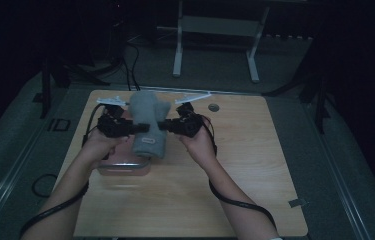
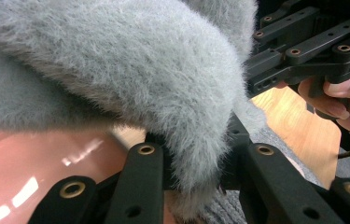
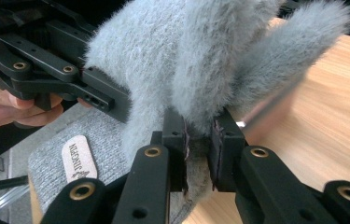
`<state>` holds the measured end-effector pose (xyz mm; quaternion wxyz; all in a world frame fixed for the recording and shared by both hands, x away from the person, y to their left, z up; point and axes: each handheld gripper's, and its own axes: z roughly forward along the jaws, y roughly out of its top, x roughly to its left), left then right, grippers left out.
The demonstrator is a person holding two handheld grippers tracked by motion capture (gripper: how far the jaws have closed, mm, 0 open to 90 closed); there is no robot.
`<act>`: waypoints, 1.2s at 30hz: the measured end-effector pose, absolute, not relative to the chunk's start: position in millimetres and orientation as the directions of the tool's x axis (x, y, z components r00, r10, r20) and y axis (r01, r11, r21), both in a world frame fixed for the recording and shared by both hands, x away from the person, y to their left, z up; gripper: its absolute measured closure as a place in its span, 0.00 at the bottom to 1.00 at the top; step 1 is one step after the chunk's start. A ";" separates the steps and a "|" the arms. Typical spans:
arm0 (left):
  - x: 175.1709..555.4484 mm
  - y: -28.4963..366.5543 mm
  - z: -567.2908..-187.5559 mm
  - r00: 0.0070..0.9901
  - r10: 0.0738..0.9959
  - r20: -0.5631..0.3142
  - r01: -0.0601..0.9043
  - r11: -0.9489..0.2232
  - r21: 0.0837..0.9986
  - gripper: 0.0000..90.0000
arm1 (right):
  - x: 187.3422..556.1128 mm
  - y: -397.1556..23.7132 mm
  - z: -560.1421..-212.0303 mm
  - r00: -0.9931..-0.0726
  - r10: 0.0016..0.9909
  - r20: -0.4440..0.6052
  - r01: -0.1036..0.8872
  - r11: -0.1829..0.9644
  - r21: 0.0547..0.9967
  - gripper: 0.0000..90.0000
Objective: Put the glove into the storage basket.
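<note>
A light wooden table (image 1: 235, 165) stands in a dim room, and everything below is placed relative to it. Beyond its far edge stands a pale metal frame (image 1: 215, 30) on the grey floor.

Above the table's far left part, a person's two forearms reach in from the near edge, each hand holding a black two-jaw gripper. Between them hangs a fluffy grey mitten (image 1: 149, 125), lifted clear of the tabletop, its thumb to the right and its ribbed knit cuff toward the near side. A small pale label (image 3: 76, 158) is sewn on the cuff.

Under the mitten, resting on the table near its left edge, is a clear pinkish container (image 1: 124, 166) with a shiny rim.

The left gripper (image 1: 136, 128) meets the mitten from the left, its jaws closed on a fold of the fur, as the left gripper view shows close up. The right gripper (image 1: 163, 125) meets it from the right; in the right gripper view, its two pads pinch the mitten's edge between them.

A dark cable (image 1: 240, 202) trails from the right gripper along the forearm.
</note>
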<state>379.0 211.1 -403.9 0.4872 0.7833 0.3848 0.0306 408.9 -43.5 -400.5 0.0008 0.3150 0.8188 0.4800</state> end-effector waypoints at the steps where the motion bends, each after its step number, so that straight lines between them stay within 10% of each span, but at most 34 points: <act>1: 378.9 217.0 -402.7 0.698 0.638 -0.325 0.576 -0.232 0.784 0.85 | 409.3 -36.8 -399.5 -0.805 0.512 0.299 0.512 0.346 0.786 0.88; 36: 411.3 240.1 -492.3 0.517 0.808 -0.284 0.774 -0.299 0.558 0.84 | 438.9 57.0 -490.2 -0.746 0.639 0.185 0.603 0.533 0.593 0.88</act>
